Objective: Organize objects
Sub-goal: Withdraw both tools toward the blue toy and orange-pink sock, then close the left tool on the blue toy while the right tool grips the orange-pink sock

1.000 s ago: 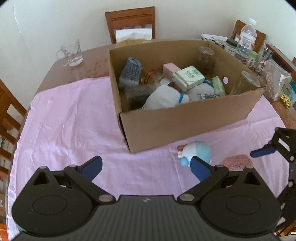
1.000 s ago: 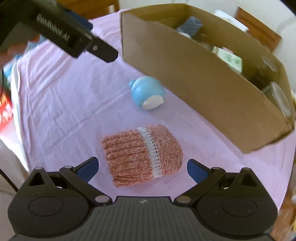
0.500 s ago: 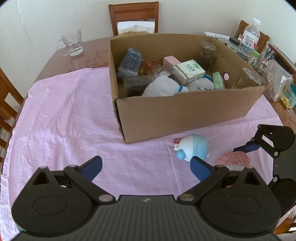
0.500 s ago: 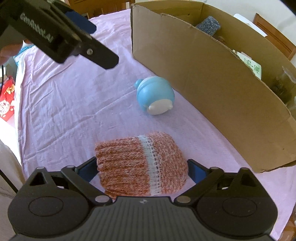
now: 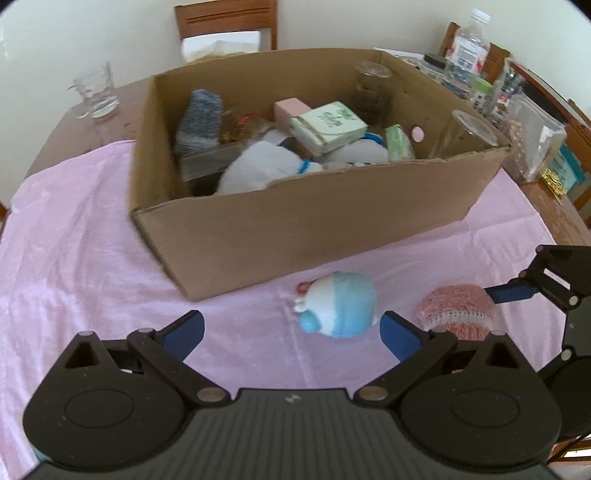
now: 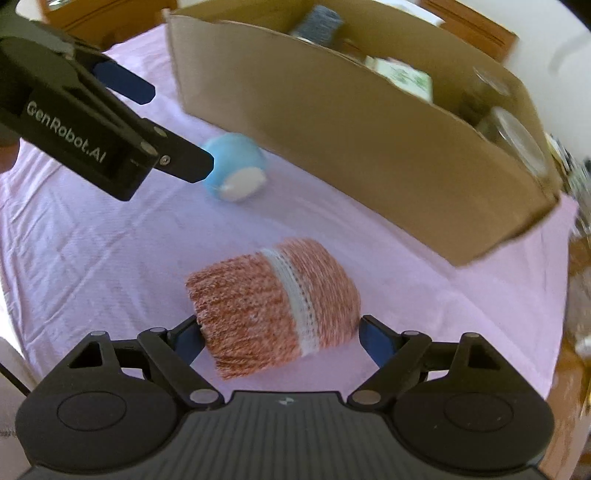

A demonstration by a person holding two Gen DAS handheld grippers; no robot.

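Note:
An orange-and-white knitted roll (image 6: 273, 306) lies on the pink cloth (image 6: 92, 240), and my right gripper (image 6: 279, 336) is shut on it, one blue pad against each end. In the left wrist view the roll (image 5: 456, 312) shows one of the right gripper's fingers (image 5: 511, 294) against its far side. A blue-and-white round toy (image 5: 338, 310) lies on its side in front of the cardboard box (image 5: 314, 229). My left gripper (image 5: 291, 332) is open just before the toy, whose right side is near the right pad. The box holds several items.
A glass mug (image 5: 96, 92) stands on the bare wooden table at the back left. Bottles, jars and a clear container (image 5: 535, 144) crowd the right edge. Wooden chairs (image 5: 225, 18) stand behind the table. The left gripper (image 6: 173, 127) reaches in beside the toy (image 6: 236, 173).
My right gripper's fingers have narrowed onto the knitted roll from wide open. The left gripper has moved forward and right, closer to the blue toy.

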